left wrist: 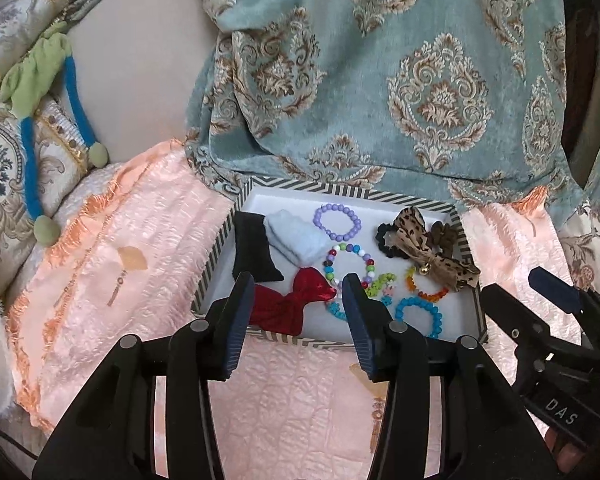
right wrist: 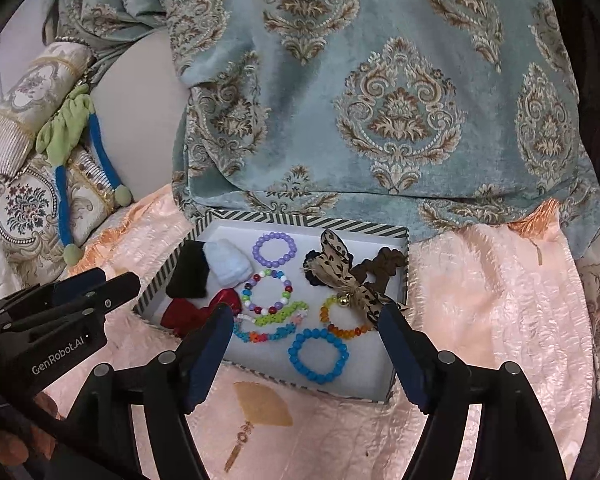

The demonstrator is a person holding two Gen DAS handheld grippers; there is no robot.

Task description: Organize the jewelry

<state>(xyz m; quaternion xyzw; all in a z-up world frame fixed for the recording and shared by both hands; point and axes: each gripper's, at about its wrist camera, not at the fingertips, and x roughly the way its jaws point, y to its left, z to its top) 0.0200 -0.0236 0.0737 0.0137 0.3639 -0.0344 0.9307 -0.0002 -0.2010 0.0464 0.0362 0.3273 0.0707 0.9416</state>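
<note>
A striped-rim white tray (left wrist: 342, 194) (right wrist: 300, 224) lies on a pink bedspread. It holds a purple bead bracelet (left wrist: 337, 222) (right wrist: 275, 249), a multicolour bracelet (left wrist: 350, 264) (right wrist: 267, 291), a blue bracelet (left wrist: 418, 316) (right wrist: 318, 356), an orange bracelet (right wrist: 342, 320), a red bow (left wrist: 290, 306) (right wrist: 198, 312), a leopard bow (left wrist: 432, 248) (right wrist: 348, 276), a black pouch (left wrist: 254, 254) and a pale blue cloth (left wrist: 298, 236). My left gripper (left wrist: 298, 292) is open above the tray's near left, over the red bow. My right gripper (right wrist: 306, 320) is open above the tray's near edge, over the blue bracelet. Both are empty.
A teal damask cushion (left wrist: 380, 72) stands behind the tray. A blue and green stuffed toy (left wrist: 48, 92) lies on patterned pillows (left wrist: 4, 160) at the left. The pink bedspread (left wrist: 120, 260) surrounds the tray. The right gripper shows at the left wrist view's right edge (left wrist: 556, 320).
</note>
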